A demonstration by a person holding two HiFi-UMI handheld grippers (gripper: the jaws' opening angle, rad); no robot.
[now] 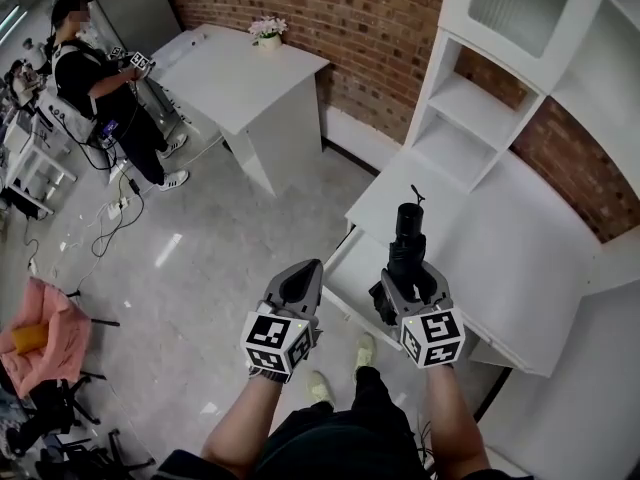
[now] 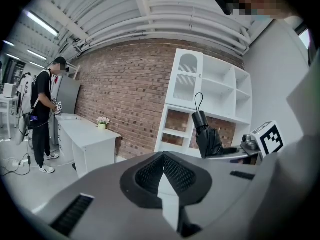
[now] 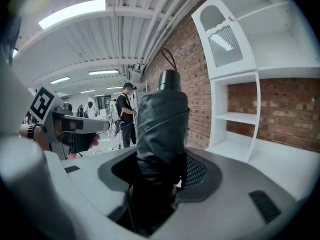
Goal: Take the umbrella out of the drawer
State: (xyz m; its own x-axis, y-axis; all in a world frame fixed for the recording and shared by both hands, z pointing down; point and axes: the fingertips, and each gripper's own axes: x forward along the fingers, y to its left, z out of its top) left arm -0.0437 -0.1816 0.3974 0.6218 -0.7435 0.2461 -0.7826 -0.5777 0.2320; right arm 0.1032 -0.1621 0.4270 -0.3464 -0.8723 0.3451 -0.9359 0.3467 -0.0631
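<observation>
Clearly, the right gripper [image 1: 405, 280] had its jaws clamped on the folded black umbrella [image 1: 407, 246], the pads pressing into the bunched canopy fabric on either side. The umbrella stuck out forward from the jaws, its thick handle end with a thin cord loop pointing away from the person and tilted towards the white shelf unit [image 1: 478, 118]. In the head view it hung in the air above the open drawer [image 1: 345, 266] of the white desk [image 1: 510, 258], clear of the drawer and touching nothing but the gripper. The left gripper [image 1: 303, 273] was beside the right one, over the grey floor [image 1: 230, 228], with its jaws brought together and nothing between them; its own view showed the two pads meeting at the tip. Further back, a red brick wall [image 1: 350, 18] ran behind the furniture. A second white table [image 1: 240, 68] stood against it with a small pot of flowers [image 1: 268, 32] on top, and another person [image 1: 95, 83] stood just beside that table, holding a marked gripper.
</observation>
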